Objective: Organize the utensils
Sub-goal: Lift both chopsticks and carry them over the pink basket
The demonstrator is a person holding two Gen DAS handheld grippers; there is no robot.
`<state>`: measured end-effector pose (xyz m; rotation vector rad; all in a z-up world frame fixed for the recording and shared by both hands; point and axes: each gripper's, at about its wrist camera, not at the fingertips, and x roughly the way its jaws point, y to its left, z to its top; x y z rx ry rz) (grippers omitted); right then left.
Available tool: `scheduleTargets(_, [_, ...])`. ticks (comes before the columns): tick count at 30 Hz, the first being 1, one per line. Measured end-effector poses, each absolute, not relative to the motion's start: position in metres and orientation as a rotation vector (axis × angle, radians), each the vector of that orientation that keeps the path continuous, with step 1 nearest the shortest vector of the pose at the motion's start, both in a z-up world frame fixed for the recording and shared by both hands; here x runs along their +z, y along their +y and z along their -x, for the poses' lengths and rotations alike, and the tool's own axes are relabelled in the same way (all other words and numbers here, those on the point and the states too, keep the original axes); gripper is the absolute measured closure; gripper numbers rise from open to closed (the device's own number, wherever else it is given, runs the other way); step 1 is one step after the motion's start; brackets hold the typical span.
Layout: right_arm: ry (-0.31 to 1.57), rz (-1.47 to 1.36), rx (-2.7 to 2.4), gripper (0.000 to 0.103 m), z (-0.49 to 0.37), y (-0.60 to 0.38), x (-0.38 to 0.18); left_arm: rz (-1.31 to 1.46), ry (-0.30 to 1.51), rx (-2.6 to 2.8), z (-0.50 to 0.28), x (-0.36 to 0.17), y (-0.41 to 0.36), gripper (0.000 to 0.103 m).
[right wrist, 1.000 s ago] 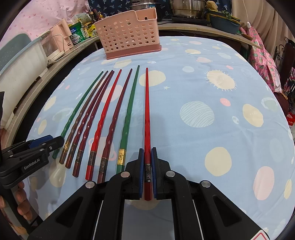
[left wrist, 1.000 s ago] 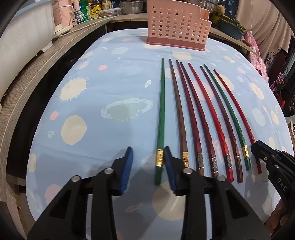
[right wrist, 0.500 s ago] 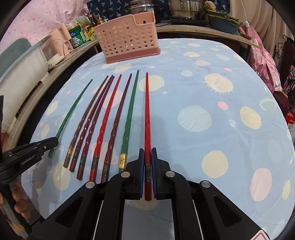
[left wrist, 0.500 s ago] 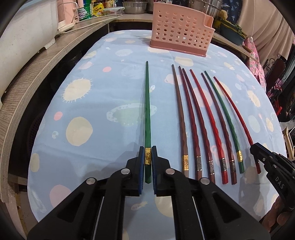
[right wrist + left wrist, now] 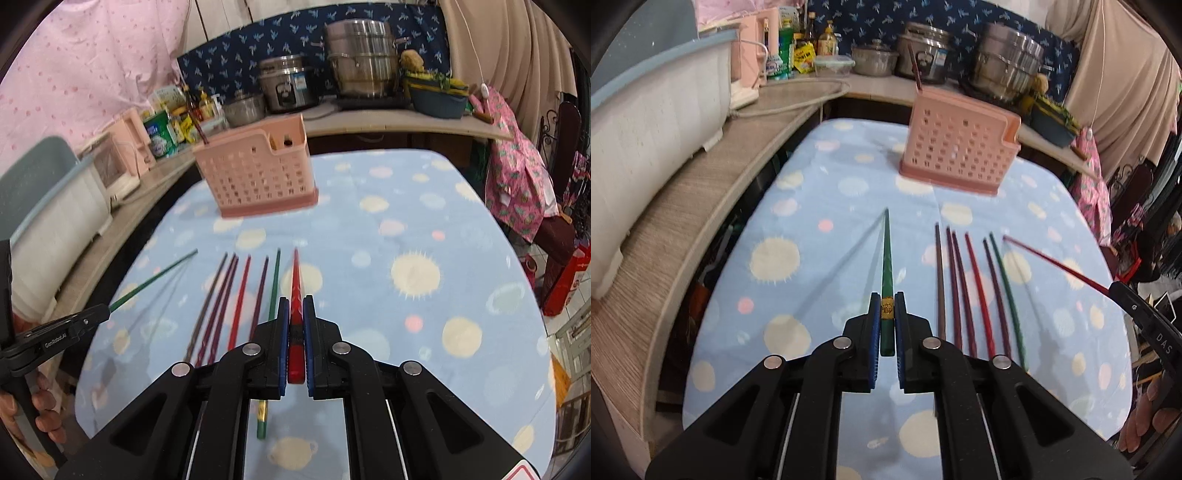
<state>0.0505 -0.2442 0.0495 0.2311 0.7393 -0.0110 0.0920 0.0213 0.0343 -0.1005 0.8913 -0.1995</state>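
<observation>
My left gripper (image 5: 886, 310) is shut on a green chopstick (image 5: 886, 258), held above the blue spotted tablecloth (image 5: 812, 206) with its tip pointing away. My right gripper (image 5: 294, 314) is shut on a red chopstick (image 5: 295, 280), also lifted off the cloth. That red chopstick (image 5: 1056, 264) shows at the right of the left wrist view; the green chopstick (image 5: 155, 280) shows at the left of the right wrist view. Several chopsticks (image 5: 975, 288) (image 5: 236, 295) lie side by side on the cloth between the grippers. A pink perforated utensil basket (image 5: 956, 147) (image 5: 258, 177) stands at the far end.
A wooden counter (image 5: 701, 206) runs along the left with a white tub (image 5: 653, 122) and bottles. Steel pots (image 5: 358, 66) stand on the back counter. A person's fingers (image 5: 40, 406) hold the left gripper's handle. Pink patterned cloth (image 5: 517, 166) hangs at the right.
The left gripper closed on the green chopstick. Both grippers rose with their chopsticks off the cloth, and both views tilted up toward the basket and back counter.
</observation>
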Motion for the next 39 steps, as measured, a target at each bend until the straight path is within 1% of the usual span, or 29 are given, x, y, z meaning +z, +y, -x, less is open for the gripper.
scheduleTargets(7, [0.659, -0.250, -0.001, 0.096, -0.076, -0.254, 0.088, 0.134, 0.809, -0.198, -0.122, 0.078, 0.028, 0.096])
scheduleTargets(18, [0.596, -0.322, -0.010, 0.096, -0.124, -0.276, 0.125, 0.173, 0.727, -0.213, -0.183, 0.131, 0.022, 0.096])
scheduleTargets(23, [0.541, -0.347, -0.008, 0.096, -0.144, -0.287, 0.150, 0.206, 0.686, -0.230, -0.208, 0.161, 0.019, 0.096])
scheduleTargets(34, [0.407, -0.349, 0.001, 0.096, -0.202, -0.300, 0.212, 0.260, 0.516, -0.252, -0.250, 0.238, 0.007, 0.096])
scheduleTargets(39, [0.399, -0.325, -0.010, 0.096, -0.232, -0.300, 0.218, 0.255, 0.468, -0.236, -0.272, 0.250, -0.004, 0.096])
